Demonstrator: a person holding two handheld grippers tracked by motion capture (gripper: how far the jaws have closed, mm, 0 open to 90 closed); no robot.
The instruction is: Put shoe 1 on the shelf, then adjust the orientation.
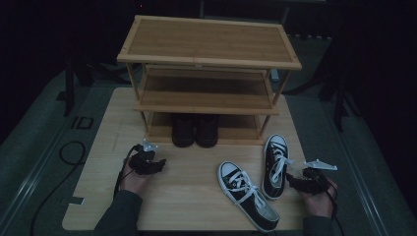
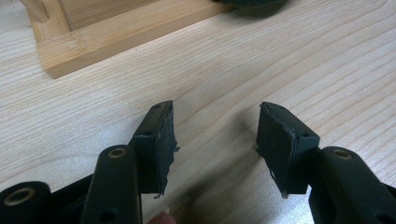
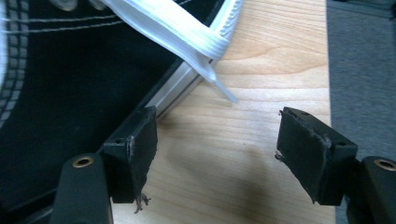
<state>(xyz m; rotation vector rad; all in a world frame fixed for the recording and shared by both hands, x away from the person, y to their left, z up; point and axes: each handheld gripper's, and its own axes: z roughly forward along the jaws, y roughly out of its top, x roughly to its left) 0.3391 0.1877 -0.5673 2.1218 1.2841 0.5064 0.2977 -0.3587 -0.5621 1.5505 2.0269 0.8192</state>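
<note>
Two black canvas sneakers with white laces lie on the wooden table (image 1: 192, 189): one (image 1: 247, 195) angled at front centre, the other (image 1: 275, 164) to its right, toe pointing away. My left gripper (image 1: 161, 163) hovers at the table's left, open and empty; in the left gripper view my left gripper (image 2: 215, 111) stands over bare wood. My right gripper (image 1: 291, 179) sits beside the right sneaker's heel end. In the right gripper view my right gripper (image 3: 218, 113) is open, its left jaw just beside the sneaker's (image 3: 70, 74) sole, with a white lace (image 3: 177, 32) ahead.
A three-tier bamboo shoe rack (image 1: 209, 44) stands at the table's far side, its base corner (image 2: 93, 39) ahead of the left gripper. A pair of dark boots (image 1: 195, 130) sits on its bottom shelf. Grey floor surrounds the table; a cable (image 1: 71, 152) lies at left.
</note>
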